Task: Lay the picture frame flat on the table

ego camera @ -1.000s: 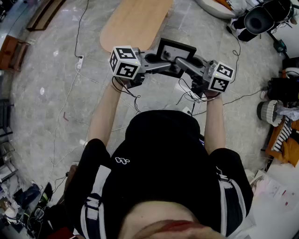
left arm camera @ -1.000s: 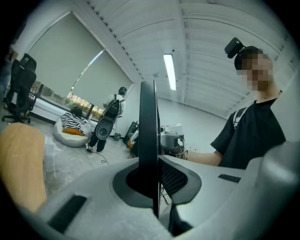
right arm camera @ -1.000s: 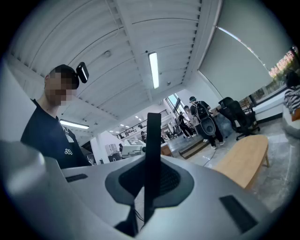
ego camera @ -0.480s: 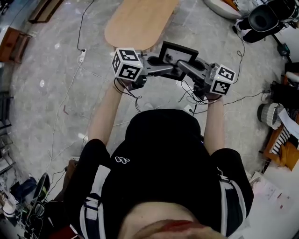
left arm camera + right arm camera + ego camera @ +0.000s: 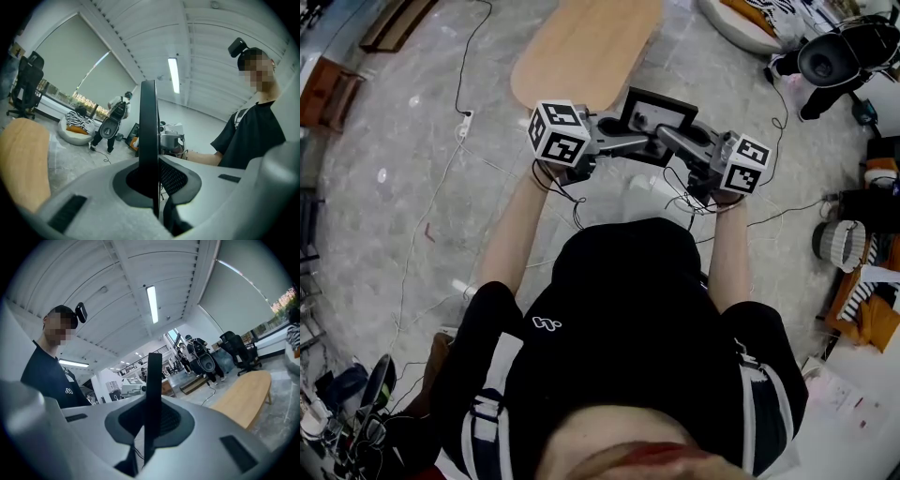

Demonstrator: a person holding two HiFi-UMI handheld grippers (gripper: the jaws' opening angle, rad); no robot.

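A black picture frame (image 5: 657,114) hangs in the air in front of the person, just short of the near end of the oval wooden table (image 5: 581,47). The left gripper (image 5: 623,139) is shut on the frame's left side and the right gripper (image 5: 673,137) on its right side. Seen from the left gripper (image 5: 151,180), the frame (image 5: 149,136) is a thin dark upright edge pinched between the pads. The right gripper view shows the same: the frame (image 5: 153,390) stands edge-on, clamped in the right gripper (image 5: 149,423).
Cables and a power strip (image 5: 464,120) run over the marble floor. A white floor cushion (image 5: 741,23) and a black chair base (image 5: 830,56) lie at the far right. Clutter lines the right edge (image 5: 862,281) and the lower left corner (image 5: 347,412).
Both grippers and the frame have drifted slightly to the right in the head view, staying near the table's end. The hold on the frame is unchanged.
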